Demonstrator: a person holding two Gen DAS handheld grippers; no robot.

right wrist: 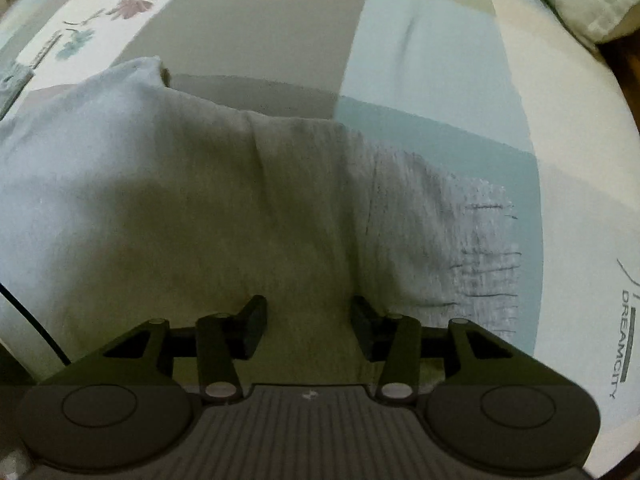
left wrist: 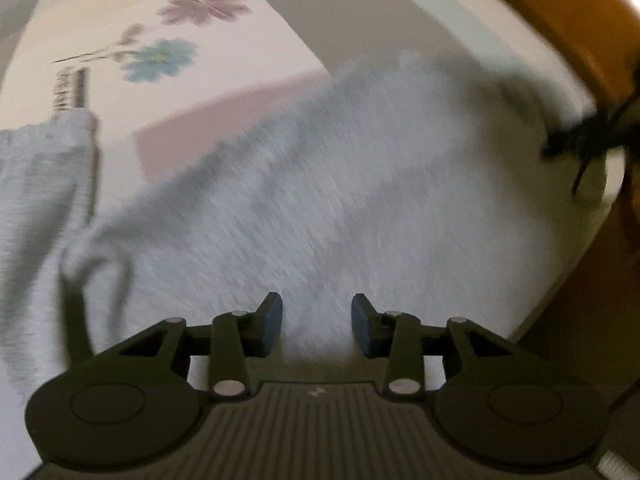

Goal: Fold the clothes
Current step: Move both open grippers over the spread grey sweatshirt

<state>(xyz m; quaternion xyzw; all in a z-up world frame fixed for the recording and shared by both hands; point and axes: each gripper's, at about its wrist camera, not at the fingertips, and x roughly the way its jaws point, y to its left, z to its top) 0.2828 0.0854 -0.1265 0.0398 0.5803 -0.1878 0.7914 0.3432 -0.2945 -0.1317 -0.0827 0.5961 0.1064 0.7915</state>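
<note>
Both grippers, left gripper [left wrist: 317,326] and right gripper [right wrist: 308,328], hang jaws apart, empty, above the grey garment [right wrist: 200,200]; bare bedsheet [right wrist: 440,60] lies ahead.

surface: bed [right wrist: 460,60], sheet in pale blue, grey, cream and pink blocks, flower print [left wrist: 160,60], "DREAMCITY" lettering near one edge | on it: grey garment [right wrist: 180,184] spread flat, ribbed hem at one end | far corner: pillow [right wrist: 580,4] | beside bed: wooden frame [left wrist: 560,12]
</note>
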